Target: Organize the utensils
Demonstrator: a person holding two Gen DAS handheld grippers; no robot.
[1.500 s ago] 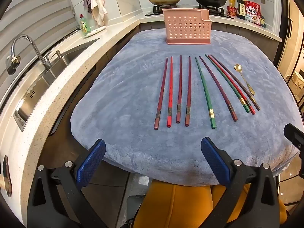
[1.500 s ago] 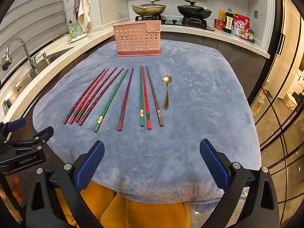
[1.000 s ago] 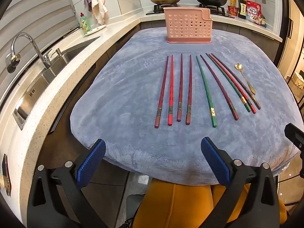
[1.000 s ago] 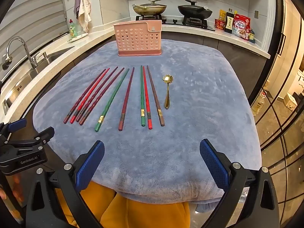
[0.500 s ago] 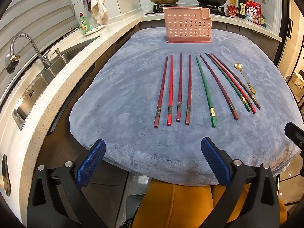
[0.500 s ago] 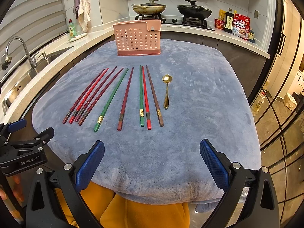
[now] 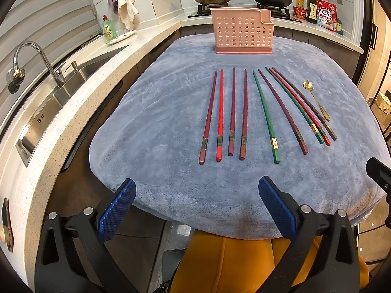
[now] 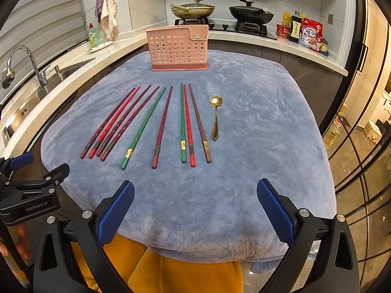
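Observation:
Several chopsticks lie side by side on a blue fleece cloth [image 7: 158, 122] [image 8: 256, 146]: a group of red and maroon ones [image 7: 226, 114] [image 8: 117, 122], a green one [image 7: 266, 117] [image 8: 144, 127], a maroon one [image 7: 283, 109] [image 8: 162, 127], then green, red and brown ones [image 7: 300, 107] [image 8: 187, 124]. A gold flower-bowl spoon [image 7: 316, 100] [image 8: 215, 119] lies at the right end. A pink perforated utensil holder [image 7: 242, 34] [image 8: 178, 47] stands upright behind them. My left gripper [image 7: 196, 207] and right gripper [image 8: 195, 207] hover open at the cloth's near edge, both empty.
A sink with a tap [image 7: 41, 73] is set in the counter on the left. Two pans [image 8: 221, 11] sit on the hob behind the holder, with food packets [image 8: 310, 34] to the right. Yellow clothing [image 8: 171, 273] shows below the grippers.

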